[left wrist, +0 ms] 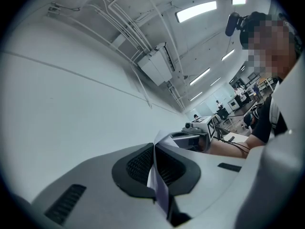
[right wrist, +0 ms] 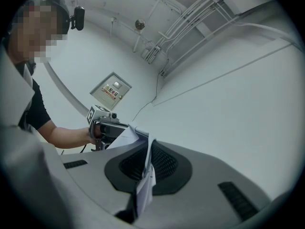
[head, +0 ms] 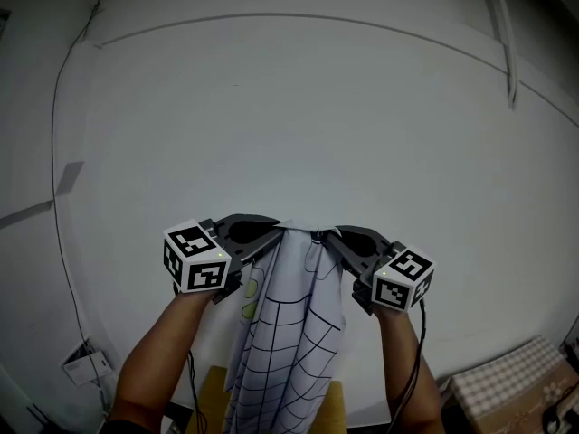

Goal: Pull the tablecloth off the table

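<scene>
Cloth (head: 289,333), gridded, one item: hangs at lower centre of frame, its top edge pinched tight in my left gripper (head: 271,235) and right gripper (head: 330,236), held close together, I judge, to keep it bunched and lifted clear.

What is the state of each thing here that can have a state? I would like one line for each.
tablecloth: held up in front of the wall, hanging down bunched, top edge pinched in two places.
left gripper: jaws shut on the tablecloth's top edge.
right gripper: jaws shut on the tablecloth's top edge, close beside the left gripper.
</scene>
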A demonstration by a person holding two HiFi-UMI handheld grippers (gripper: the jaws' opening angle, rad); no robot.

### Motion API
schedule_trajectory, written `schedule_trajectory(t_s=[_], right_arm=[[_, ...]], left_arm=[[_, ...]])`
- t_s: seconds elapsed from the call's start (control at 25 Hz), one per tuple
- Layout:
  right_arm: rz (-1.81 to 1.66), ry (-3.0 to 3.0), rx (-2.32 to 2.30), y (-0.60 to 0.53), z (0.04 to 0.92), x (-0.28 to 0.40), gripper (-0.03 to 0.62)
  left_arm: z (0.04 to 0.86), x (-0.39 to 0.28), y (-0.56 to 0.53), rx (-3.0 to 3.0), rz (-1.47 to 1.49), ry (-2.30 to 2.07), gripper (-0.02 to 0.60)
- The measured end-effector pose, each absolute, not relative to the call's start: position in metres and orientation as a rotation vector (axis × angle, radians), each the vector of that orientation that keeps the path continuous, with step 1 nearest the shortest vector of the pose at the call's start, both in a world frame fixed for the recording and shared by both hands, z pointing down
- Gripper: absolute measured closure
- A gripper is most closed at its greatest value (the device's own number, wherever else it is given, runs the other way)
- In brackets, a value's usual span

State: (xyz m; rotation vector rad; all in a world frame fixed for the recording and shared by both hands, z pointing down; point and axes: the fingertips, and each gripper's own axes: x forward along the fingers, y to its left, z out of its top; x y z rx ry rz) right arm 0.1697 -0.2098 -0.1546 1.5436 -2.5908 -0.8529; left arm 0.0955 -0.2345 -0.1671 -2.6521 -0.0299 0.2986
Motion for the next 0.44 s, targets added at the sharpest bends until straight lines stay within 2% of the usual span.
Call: schedule_trajectory(t_s=[0.44], right_arm=[[-0.914, -2.574, 1.526, -0.191, -0.160, 0.173, 0.574]], left_arm=[[-0.170, 0.091, -0.221, -2.616, 0.261, 0.006, 0.566]])
